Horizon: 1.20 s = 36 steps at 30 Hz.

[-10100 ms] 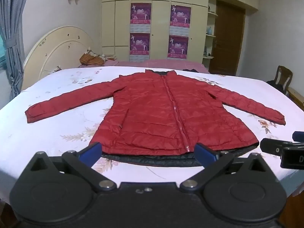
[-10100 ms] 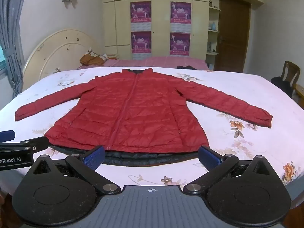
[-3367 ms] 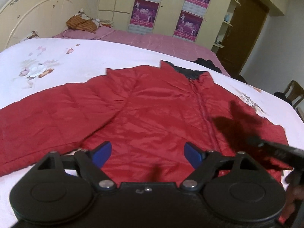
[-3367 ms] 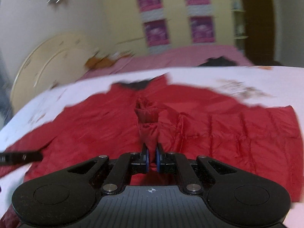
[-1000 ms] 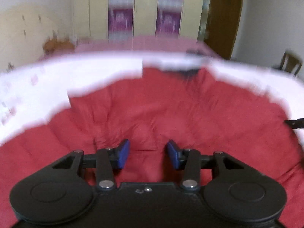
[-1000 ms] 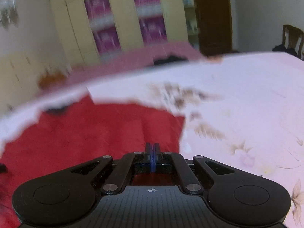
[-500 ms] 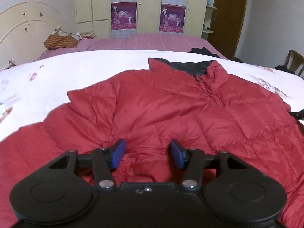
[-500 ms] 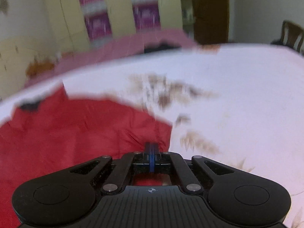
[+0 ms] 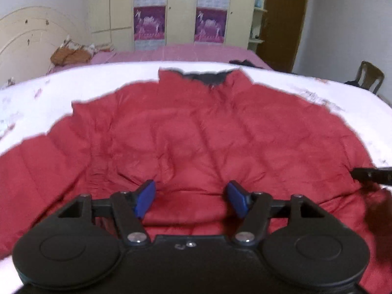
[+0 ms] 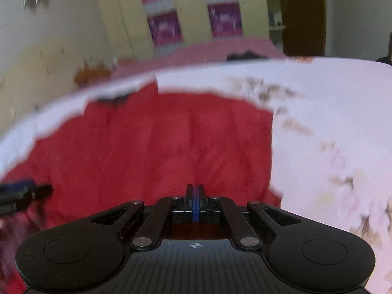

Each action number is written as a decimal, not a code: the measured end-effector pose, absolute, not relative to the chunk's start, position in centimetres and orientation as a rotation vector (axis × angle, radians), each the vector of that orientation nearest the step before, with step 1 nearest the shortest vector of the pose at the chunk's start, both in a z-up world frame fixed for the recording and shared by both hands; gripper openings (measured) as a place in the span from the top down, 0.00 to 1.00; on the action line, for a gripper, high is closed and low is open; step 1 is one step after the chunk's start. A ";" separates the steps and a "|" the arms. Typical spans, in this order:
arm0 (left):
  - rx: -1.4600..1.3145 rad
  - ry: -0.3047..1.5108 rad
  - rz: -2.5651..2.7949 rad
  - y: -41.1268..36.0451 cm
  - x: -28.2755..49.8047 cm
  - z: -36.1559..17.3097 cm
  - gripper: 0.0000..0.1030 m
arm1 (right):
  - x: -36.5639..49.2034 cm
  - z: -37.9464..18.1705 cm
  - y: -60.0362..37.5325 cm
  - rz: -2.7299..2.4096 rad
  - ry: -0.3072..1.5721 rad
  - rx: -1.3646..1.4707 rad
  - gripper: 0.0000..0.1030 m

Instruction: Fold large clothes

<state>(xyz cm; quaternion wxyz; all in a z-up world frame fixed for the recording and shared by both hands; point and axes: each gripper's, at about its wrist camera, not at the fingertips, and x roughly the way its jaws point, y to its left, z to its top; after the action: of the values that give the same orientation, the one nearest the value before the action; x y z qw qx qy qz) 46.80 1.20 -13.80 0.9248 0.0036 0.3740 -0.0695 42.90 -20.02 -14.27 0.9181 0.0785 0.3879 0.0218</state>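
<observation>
Bedroom scene: a white floral sheet [image 9: 306, 90] covers the big surface on which a red jacket [image 9: 196, 134] lies spread, filling the middle of both views.

From the left wrist view, the left gripper [image 9: 191, 197] sits at the bottom centre, its blue pads [image 9: 144, 196] standing wide apart with nothing between them, low over the puffy quilted fabric. Wrinkles gather in the cloth just ahead of the pads. At the right edge of the frame, the black tip of the right gripper [image 9: 372, 175] reaches in over the jacket's side, with a dark shadow below it. Farther up, the jacket's dark-lined collar [image 9: 205, 77] lies at top centre, on the sheet. Beyond that comes a pink bed [image 9: 183, 51], an orange-brown bundle [image 9: 69, 54] at upper left, cream cupboards with purple posters [image 9: 149, 22], a brown door [image 9: 284, 17] and a chair [image 9: 370, 76] at the far right.

From the right wrist view, much blurred, the right gripper [image 10: 195, 197] at bottom centre has its blue pads pressed together; whether cloth is pinched between them I cannot tell. Red jacket [image 10: 159, 147] fills the left and middle, its right edge meeting the sheet [image 10: 330, 122] just right of centre. The left gripper [image 10: 22, 194] shows blurred at the left edge.
</observation>
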 end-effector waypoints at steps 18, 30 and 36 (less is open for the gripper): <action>-0.514 0.583 0.494 25.0 29.2 -11.3 0.26 | 37.8 -9.9 -23.2 -0.063 0.667 0.199 0.28; -1.091 0.304 0.713 36.7 22.5 -14.9 0.41 | 38.8 -10.3 -21.9 -0.101 0.700 0.242 0.36; -1.097 0.293 0.736 38.9 23.7 -15.3 0.68 | 38.7 -9.8 -23.1 -0.154 0.693 0.266 0.36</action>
<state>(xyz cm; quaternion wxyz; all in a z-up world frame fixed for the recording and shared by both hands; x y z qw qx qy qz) 23.67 38.88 -15.34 0.7798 -0.5075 0.1354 0.3406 38.69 -23.09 -9.80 0.9289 0.1300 0.3384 -0.0751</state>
